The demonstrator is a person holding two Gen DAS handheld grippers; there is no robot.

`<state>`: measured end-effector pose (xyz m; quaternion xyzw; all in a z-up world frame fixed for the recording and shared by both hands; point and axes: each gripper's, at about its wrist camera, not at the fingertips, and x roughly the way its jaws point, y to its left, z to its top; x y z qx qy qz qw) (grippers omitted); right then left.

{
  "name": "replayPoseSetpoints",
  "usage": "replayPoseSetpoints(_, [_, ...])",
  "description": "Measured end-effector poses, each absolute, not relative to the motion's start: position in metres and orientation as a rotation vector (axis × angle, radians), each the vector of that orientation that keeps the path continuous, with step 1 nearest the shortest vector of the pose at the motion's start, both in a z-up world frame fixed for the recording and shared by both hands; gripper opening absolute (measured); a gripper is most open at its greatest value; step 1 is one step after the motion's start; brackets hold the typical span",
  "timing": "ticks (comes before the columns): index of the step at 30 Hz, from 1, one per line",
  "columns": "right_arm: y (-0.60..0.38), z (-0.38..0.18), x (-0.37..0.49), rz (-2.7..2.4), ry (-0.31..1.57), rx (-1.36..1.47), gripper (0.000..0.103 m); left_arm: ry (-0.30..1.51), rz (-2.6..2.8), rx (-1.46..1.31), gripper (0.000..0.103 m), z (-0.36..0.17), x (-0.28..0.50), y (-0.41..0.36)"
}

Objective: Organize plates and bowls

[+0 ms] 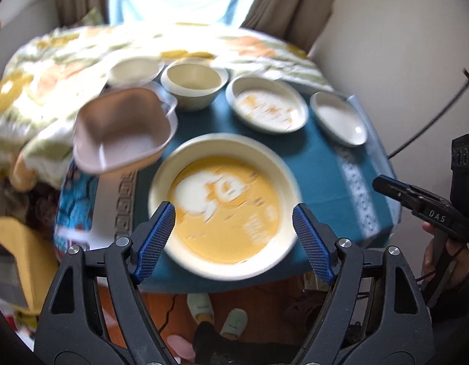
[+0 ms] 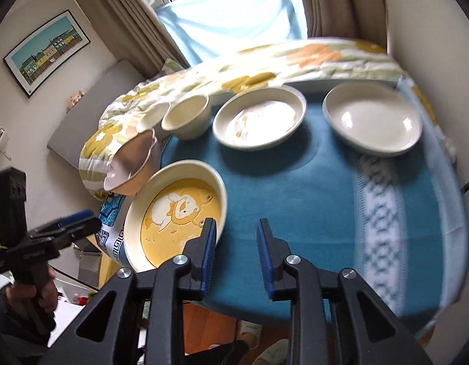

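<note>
A cream plate with a yellow duck picture (image 1: 225,206) (image 2: 176,219) sits near the front edge of the teal cloth. My left gripper (image 1: 234,225) is open above its near rim, empty. My right gripper (image 2: 236,232) is open and empty just right of that plate. Behind stand a pink square bowl (image 1: 122,127) (image 2: 134,164), a cream round bowl (image 1: 193,83) (image 2: 185,117), a shallow patterned dish (image 1: 266,106) (image 2: 260,118) and a plain white plate (image 1: 339,118) (image 2: 373,118). Another cream bowl (image 1: 134,68) (image 2: 152,117) lies at the back left.
The teal cloth (image 2: 310,200) covers a small table. A floral quilt (image 1: 46,76) (image 2: 295,60) lies behind and left of the dishes. A window with curtains (image 2: 234,9) is behind. The floor and slippers (image 1: 216,313) show below the table edge.
</note>
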<state>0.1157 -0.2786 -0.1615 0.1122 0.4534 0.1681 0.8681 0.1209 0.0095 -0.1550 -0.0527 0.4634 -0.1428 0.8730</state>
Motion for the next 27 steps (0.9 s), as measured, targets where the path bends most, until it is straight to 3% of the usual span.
replayPoseSetpoints(1, [-0.288,-0.151,0.111,0.343,0.92,0.228,0.029,0.938,-0.322,-0.087,0.079,-0.142,0.121,-0.003])
replayPoseSetpoints(2, [-0.295,-0.142,0.108,0.336,0.893,0.223,0.048,0.905,-0.347,-0.069,0.085,-0.129,0.121,-0.014])
replayPoseSetpoints(3, [-0.304,-0.134,0.105,0.331,0.863,0.221,0.077,0.87,-0.37,-0.053,0.091,-0.117,0.123,-0.027])
replayPoseSetpoints(4, [-0.313,-0.126,0.102,0.323,0.829,0.217,0.091,0.844,-0.389,-0.046,0.102,-0.107,0.128,-0.039])
replayPoseSetpoints(5, [-0.32,-0.119,0.099,0.307,0.798,0.208,0.103,0.82,-0.408,-0.044,0.103,-0.097,0.133,-0.052])
replayPoseSetpoints(15, [-0.392,-0.104,0.119,0.056,0.783,0.256,0.103,0.856,-0.608,0.1,0.103,-0.077,0.246,-0.17])
replayPoseSetpoints(24, [-0.446,-0.144,0.183,-0.088,0.834,0.543,0.103,1.038,-0.781,0.125,0.102,-0.134,0.377,-0.242])
replayPoseSetpoints(27, [-0.455,-0.177,0.207,-0.105,0.874,0.667,0.096,1.12,-0.833,0.148,0.092,-0.17,0.411,-0.261])
